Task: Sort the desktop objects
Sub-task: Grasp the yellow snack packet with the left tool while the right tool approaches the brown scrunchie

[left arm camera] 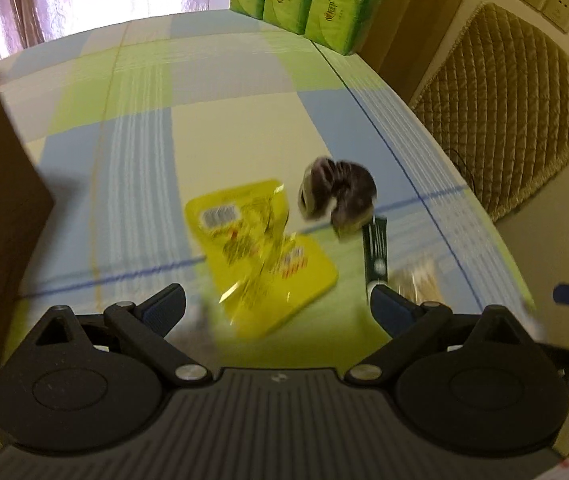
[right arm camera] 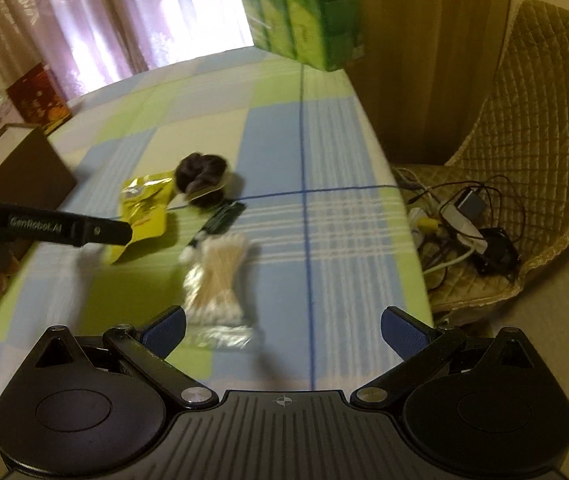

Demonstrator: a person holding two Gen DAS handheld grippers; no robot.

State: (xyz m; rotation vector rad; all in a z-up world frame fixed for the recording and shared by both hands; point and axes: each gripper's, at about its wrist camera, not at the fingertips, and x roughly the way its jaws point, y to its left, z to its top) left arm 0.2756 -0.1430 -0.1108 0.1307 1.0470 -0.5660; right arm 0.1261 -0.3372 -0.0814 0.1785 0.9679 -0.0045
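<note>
Yellow packet lies just ahead of spread left tongs

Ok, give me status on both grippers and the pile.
Left gripper open, over the yellow packet. Right gripper open, above the cotton swab bag. Dark hair tie and green tube untouched. Nothing blocking.

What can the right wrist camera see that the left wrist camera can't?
Only the right wrist view shows the tangle of cables on the chair and the red box by the curtain. Only the left wrist view shows the wall sockets clearly. Both show the yellow packet, the dark hair scrunchie, the green tissue packs and the checked tablecloth. The cotton swab bag is plain in the right view, blurry in the left.
</note>
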